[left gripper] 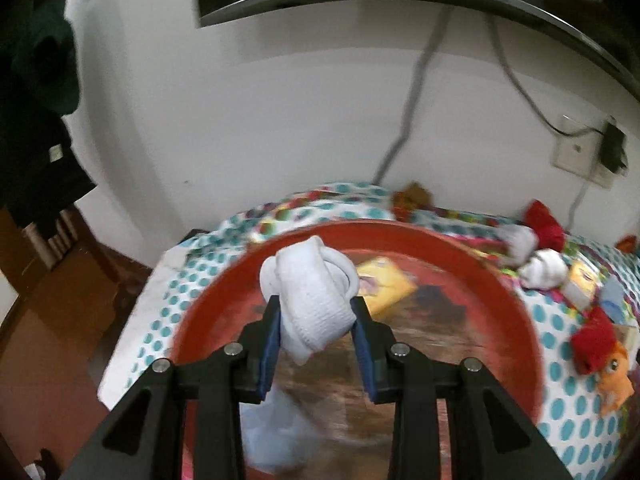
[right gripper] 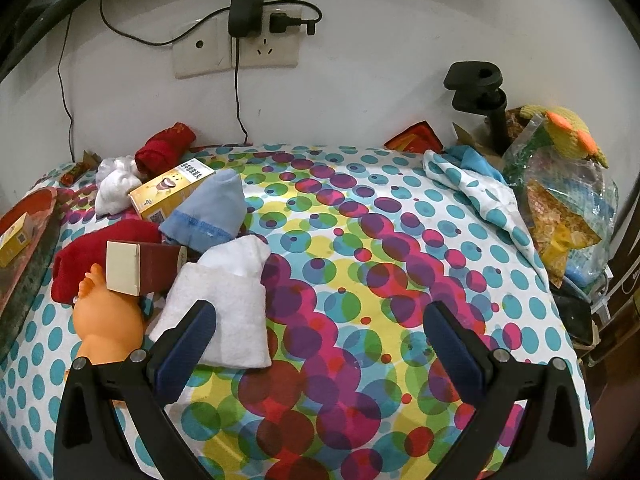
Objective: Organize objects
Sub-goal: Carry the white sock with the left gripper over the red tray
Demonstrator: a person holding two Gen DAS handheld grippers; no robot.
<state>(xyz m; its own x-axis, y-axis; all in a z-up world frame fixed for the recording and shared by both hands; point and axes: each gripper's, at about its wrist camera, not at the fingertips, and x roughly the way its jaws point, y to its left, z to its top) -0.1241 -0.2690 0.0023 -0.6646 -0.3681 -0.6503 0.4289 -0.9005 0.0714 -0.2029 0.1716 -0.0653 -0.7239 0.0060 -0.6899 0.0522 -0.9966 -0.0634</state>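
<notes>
Left view, nearest: your left gripper (left gripper: 316, 316) was clamped on a rolled white sock (left gripper: 310, 300), blue pads pressing both its sides, the loose end hanging below. Beneath it lay the red basin (left gripper: 516, 300), holding a yellow box (left gripper: 386, 284) toward its far side; the basin's floor was blurred. Past the rim, on the dotted sheet (left gripper: 560, 392): an orange toy (left gripper: 612, 376), a red cloth (left gripper: 594, 340) and a white bundle (left gripper: 544, 270).

Right view, nearest: your right gripper (right gripper: 320, 344) stood wide over the sheet, nothing between its fingers. Its left finger (right gripper: 184, 348) overlapped a folded white sock (right gripper: 232, 312). Just beside that lay the orange toy (right gripper: 106, 320), with a small brown-and-cream box (right gripper: 136, 266) resting against it. Behind them: a red sock (right gripper: 96, 248), a blue sock (right gripper: 212, 212), a yellow carton (right gripper: 168, 192), a white sock ball (right gripper: 114, 184), a red roll (right gripper: 164, 148). Farthest: a wall socket (right gripper: 276, 52) with a charger (right gripper: 246, 6).
</notes>
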